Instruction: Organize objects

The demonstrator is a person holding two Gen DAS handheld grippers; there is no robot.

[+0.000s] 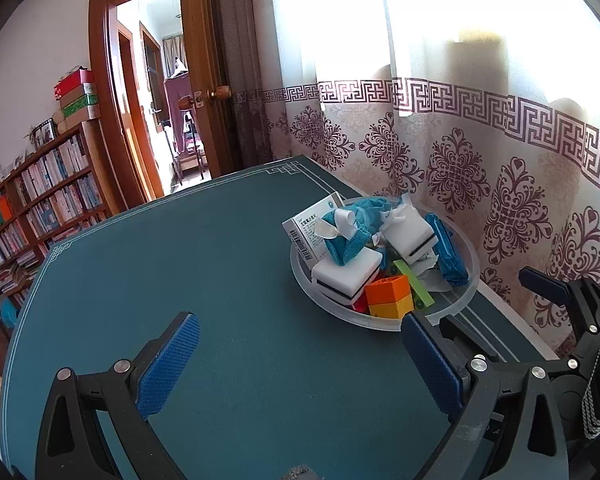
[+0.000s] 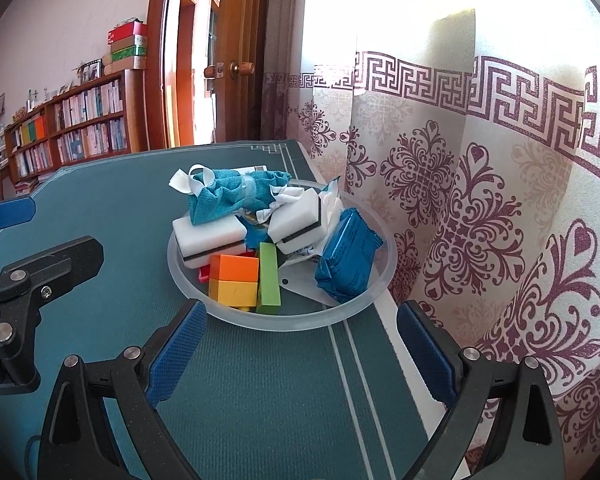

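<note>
Toys and bits are sitting piled in the clear bowl (image 2: 374,292) on the green table (image 1: 180,280), close to the curtain (image 2: 480,200). I am holding my left gripper (image 1: 300,360) spread wide with nothing in it, just beside the bowl. I am keeping my right gripper (image 2: 300,344) spread wide too, right in front of the bowl and empty. I am thinking the blue cloth bundle (image 2: 236,192) on top is soft and light, so I should pinch it in its squishy middle. The orange block (image 2: 236,276) and green block (image 2: 269,276) look hard and smooth, so flat sides are best. The white sponges (image 2: 210,236) should squash a bit. The blue packet (image 2: 348,264) looks crinkly and may slip.
</note>
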